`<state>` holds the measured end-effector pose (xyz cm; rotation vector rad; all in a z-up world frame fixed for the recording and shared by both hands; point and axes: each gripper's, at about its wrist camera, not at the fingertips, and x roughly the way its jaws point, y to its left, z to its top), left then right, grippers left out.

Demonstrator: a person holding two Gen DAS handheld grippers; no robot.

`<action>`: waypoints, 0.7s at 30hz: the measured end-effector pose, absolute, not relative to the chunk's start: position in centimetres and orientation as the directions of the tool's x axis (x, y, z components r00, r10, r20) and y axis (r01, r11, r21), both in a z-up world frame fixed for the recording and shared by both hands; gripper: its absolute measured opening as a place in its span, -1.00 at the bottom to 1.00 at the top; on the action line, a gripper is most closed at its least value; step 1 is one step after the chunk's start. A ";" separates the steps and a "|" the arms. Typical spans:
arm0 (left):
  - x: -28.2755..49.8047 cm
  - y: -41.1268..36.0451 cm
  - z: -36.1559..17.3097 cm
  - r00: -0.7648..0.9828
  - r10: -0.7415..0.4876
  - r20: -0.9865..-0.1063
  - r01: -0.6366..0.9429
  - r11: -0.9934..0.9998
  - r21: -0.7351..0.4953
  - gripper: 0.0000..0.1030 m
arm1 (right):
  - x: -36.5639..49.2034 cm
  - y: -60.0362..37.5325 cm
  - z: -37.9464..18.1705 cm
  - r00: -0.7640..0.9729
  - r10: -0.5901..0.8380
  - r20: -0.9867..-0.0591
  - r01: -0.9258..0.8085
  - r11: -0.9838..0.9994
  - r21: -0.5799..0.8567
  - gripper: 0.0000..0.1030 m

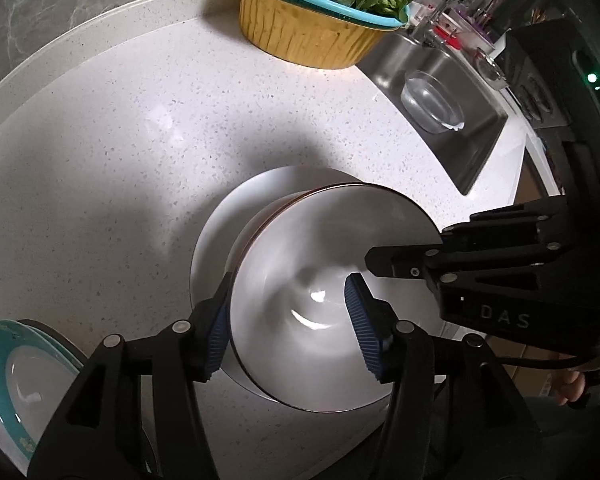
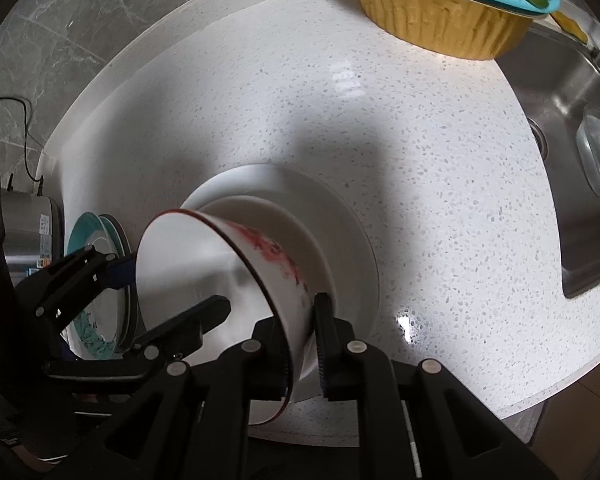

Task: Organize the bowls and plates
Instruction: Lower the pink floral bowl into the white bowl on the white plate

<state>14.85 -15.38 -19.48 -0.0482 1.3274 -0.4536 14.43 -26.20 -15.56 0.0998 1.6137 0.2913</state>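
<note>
R claw point(image 2: 303, 340) clenched on wall of the red-rimmed bowl point(image 2: 220, 264), holding it tilted over white plate point(image 2: 352, 240) on worktop point(image 2: 420, 160), prob to steady it while stacking. L claw point(image 1: 288, 320) released: pads straddle bowl's near wall, apart. Teal plates point(image 1: 4, 360) left of L claw.

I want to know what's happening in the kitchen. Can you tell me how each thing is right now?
Bowl: tilted, over the white plate.
White plate: flat on the counter.
Left gripper: open, fingers either side of the bowl's wall.
Right gripper: shut on the bowl's rim.
Teal plate: on the counter, apart.
Yellow basket: upright, full of greens.
Clear container: sitting in the sink.
</note>
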 end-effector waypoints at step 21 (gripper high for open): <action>15.6 -13.1 -18.7 0.240 -0.413 -0.878 0.219 0.905 -0.366 0.30 | 15.0 -26.3 -16.3 -0.075 0.280 -0.957 -0.117 0.951 0.287 -0.57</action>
